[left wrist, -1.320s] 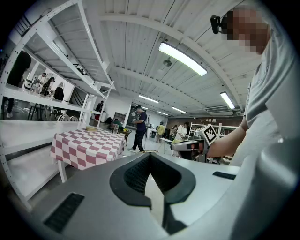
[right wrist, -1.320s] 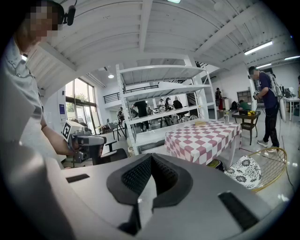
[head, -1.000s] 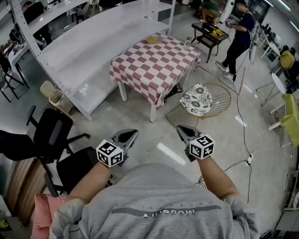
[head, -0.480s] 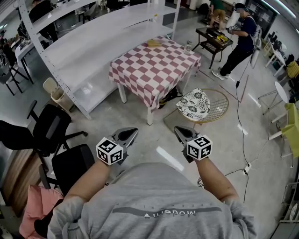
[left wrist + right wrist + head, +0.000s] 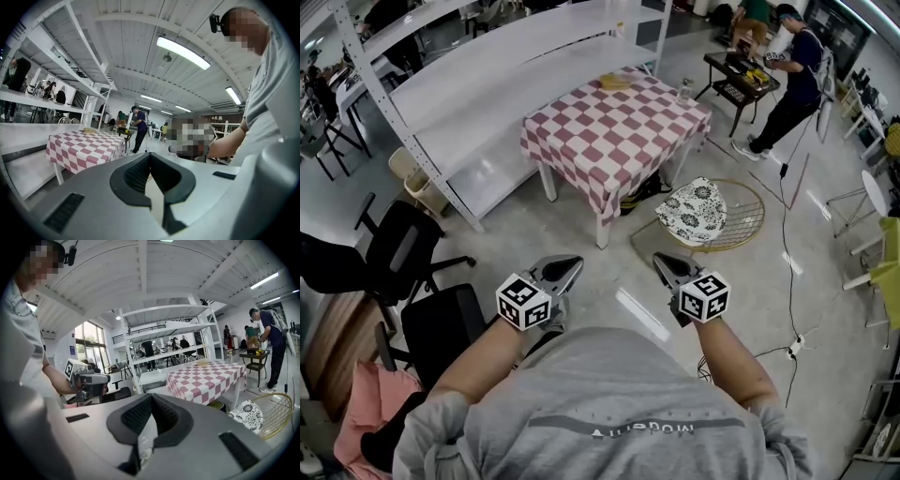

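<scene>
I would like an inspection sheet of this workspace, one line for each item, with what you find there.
Surface: checked table, a bottle and a flat yellowish thing at its far edge.
Job's things: nothing seen in either claw; black office chair nearest the left, patterned cushion ahead of the right.
Clutter: pink cloth at lower left.
Grippers: left claw and right claw both shut, empty, above the floor.
Cables: black cable across the floor at right.
Surroundings: white shelf rack; person standing at a small black table.

Right tongs [image 5: 150,396] closed, checkered table [image 5: 206,378] beyond, white shelving [image 5: 165,328] behind
</scene>
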### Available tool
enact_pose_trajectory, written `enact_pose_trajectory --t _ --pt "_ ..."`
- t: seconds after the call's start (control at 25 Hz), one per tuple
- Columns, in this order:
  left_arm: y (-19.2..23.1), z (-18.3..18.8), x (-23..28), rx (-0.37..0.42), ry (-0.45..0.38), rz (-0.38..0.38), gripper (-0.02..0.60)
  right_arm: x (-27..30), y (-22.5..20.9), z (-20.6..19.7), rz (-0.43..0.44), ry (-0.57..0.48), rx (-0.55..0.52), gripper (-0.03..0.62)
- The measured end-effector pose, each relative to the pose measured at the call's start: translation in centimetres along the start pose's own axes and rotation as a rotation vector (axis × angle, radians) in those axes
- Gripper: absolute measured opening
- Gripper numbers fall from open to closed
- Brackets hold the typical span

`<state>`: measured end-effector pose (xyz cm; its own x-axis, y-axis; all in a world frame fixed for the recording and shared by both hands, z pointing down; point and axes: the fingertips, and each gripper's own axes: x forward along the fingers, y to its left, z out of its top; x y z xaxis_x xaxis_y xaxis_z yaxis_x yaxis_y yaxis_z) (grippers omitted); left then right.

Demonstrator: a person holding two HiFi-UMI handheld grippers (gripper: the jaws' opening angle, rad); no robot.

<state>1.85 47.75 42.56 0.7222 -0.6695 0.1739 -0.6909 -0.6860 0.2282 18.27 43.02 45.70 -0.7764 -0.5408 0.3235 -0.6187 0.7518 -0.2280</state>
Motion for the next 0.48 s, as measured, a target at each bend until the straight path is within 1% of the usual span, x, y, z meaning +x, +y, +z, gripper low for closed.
enact_pose_trajectory --t 0.12,0.28,0.48 --pt "2.2 0.2 1.2 -0.015 -0.003 -0.009 0.014 1.8 -1.4 0.6 -0.007 0.004 0.006 0.025" --pt "6.0 0.9 3.1 -0.028 -0.005 -0.043 0.014 4.8 -3.4 1.8 -0.024 0.011 0.009 0.026" --pt "13.5 2.9 5.8 -0.029 -0.012 -0.095 0.014 10.8 -6.1 4.7 -0.057 -0.007 0.014 0.026"
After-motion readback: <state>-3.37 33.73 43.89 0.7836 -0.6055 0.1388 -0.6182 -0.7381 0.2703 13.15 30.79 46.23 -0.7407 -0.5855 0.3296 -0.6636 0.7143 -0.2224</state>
